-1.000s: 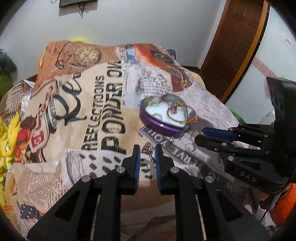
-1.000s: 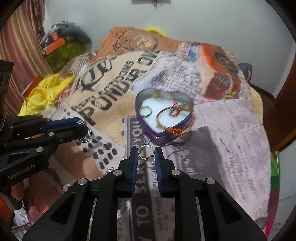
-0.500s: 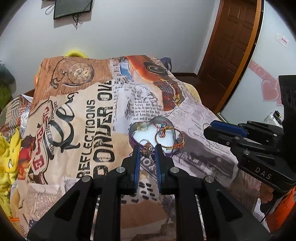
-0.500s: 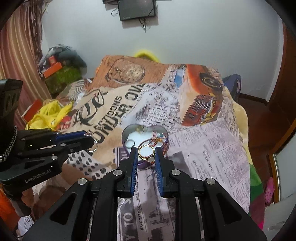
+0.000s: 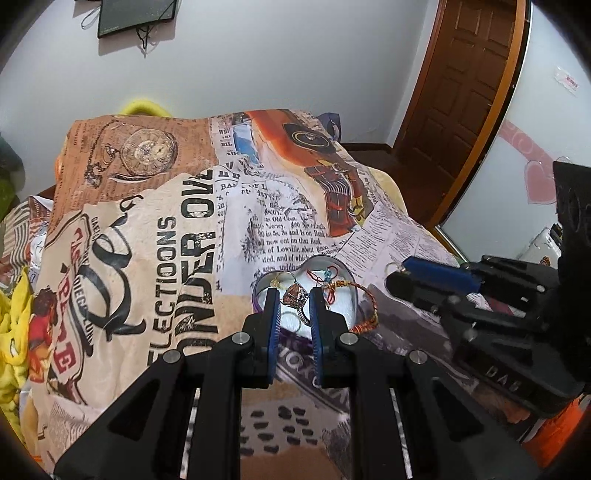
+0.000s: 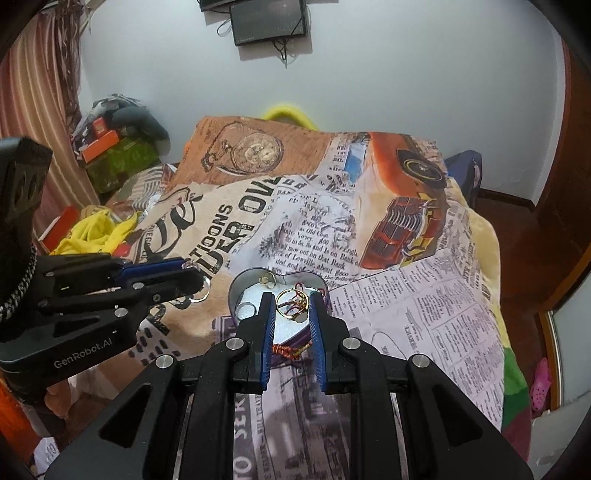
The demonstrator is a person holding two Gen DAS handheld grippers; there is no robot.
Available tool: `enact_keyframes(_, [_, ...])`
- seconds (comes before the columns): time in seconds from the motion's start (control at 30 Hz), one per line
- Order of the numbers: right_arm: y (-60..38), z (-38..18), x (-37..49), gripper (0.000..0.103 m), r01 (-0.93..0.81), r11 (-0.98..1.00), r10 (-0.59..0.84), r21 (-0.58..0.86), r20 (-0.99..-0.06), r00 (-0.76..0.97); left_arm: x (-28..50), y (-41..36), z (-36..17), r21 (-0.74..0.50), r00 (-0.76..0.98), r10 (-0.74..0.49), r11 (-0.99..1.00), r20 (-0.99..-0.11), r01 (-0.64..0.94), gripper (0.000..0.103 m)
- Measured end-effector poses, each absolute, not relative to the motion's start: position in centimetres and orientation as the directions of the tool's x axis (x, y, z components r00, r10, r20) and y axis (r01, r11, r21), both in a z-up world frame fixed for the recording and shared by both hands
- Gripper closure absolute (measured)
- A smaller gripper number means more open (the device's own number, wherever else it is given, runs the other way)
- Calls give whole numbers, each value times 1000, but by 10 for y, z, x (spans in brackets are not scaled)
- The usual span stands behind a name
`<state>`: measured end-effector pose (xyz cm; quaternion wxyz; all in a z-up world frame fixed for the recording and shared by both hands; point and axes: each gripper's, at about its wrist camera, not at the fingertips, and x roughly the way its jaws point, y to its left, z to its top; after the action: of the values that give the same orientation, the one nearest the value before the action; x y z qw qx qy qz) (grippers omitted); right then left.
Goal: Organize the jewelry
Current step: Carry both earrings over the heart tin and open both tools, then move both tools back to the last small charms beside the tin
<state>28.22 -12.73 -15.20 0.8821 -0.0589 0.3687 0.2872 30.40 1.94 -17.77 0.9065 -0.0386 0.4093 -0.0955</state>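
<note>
A purple heart-shaped tin (image 5: 328,258) with a white lining lies on the printed blanket and holds rings and a red-gold thread bracelet (image 5: 364,295). My left gripper (image 5: 293,291) is shut on a silver ring with a brown stone (image 5: 296,295), held above the tin's near side. In the right wrist view my right gripper (image 6: 291,301) is shut on a plain gold ring (image 6: 290,308) over the tin (image 6: 243,275). Each gripper also shows in the other's view: the right gripper (image 5: 397,275) to the tin's right, the left gripper (image 6: 194,273) to its left.
The newspaper-print blanket (image 5: 177,229) covers the whole bed. Yellow cloth (image 6: 92,232) and boxes (image 6: 118,155) lie off the bed's left side. A brown door (image 5: 461,92) stands at the right. A dark screen (image 6: 269,18) hangs on the far wall.
Both grippers have drawn back and up from the tin, which now looks smaller and sits right behind the fingertips. Each keeps its ring pinched.
</note>
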Motion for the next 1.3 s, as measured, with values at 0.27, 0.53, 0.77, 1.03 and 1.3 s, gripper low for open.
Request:
enact_keyframes(0.27, [-119,-175,300,86,-555,820,466,140,-725,507,331,21,-207,-187,582,-238,971,-777,149,89])
enact_keyframes(0.53, [-109,-187,307,86,-578,808,448,115,-758,475,344,18,-214,-194,563,-251,968,-787,161,89])
enact_keyframes(0.77, [-106,-188,306,86,-599,794,451,107,-764,461,340,15,-208,-172,595,-250,967,-764,186,89])
enact_keyframes(1.03, [-106,-183,304,85,-599,796,443,90,-761,474,331,19,-196,-169,609,-245,969,-754,181,89])
enact_keyframes(1.3, [-114,-169,291,80,-582,809,431,77,-751,501,309,25,-175,-135,631,-207,978,-747,160,86])
